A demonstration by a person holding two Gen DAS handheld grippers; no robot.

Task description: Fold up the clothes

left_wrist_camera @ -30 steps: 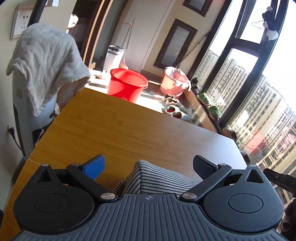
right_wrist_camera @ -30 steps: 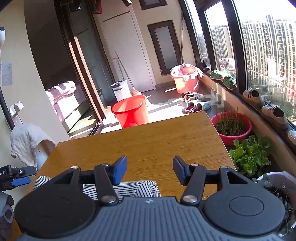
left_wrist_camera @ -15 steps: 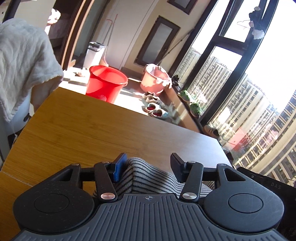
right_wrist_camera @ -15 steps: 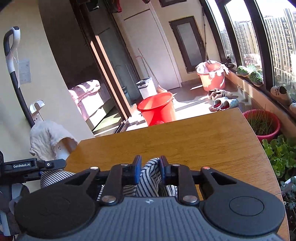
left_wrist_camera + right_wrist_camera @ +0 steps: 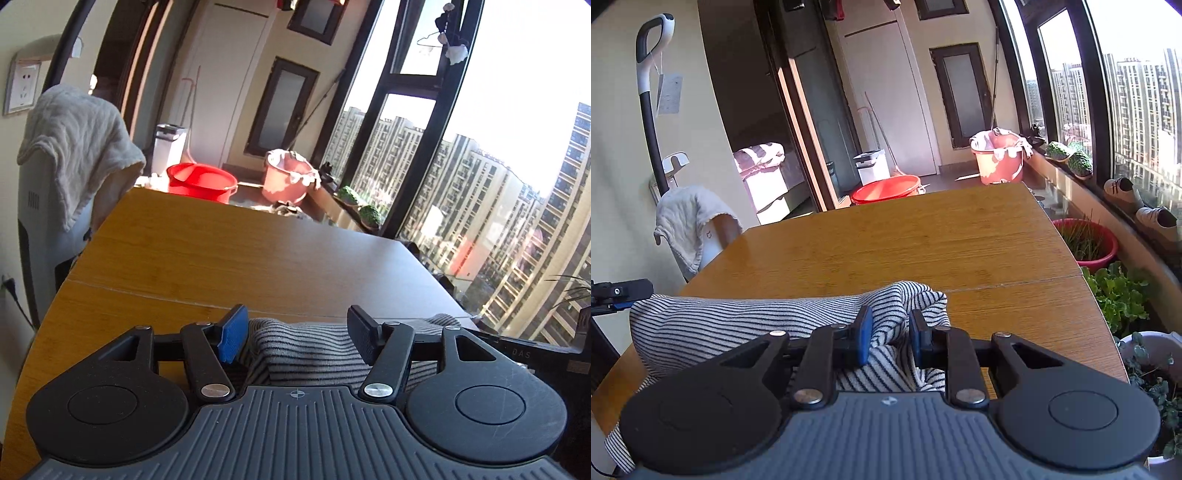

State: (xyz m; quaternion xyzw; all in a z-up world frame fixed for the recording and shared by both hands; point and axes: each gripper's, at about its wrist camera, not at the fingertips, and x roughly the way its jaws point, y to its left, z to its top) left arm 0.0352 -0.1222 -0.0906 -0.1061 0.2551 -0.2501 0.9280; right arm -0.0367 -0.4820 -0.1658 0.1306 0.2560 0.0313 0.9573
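Currently striped garment [image 5: 746,321] bunched at near edge of worktop [image 5: 923,243]. Right claw [image 5: 886,332] pinching raised fold, jaws nearly together. Left claw [image 5: 295,334] just reopening, jaws wide, cloth between untouched. Risk: one-sided pull drags garment askew, fold slips, hem slides off edge.

A wooden table [image 5: 923,243] fills the foreground. Beyond its far edge a red basin [image 5: 885,189] and a pink bucket [image 5: 999,158] stand on the floor. A white towel [image 5: 77,144] hangs at the left. Potted plants [image 5: 1084,242] line the window side.
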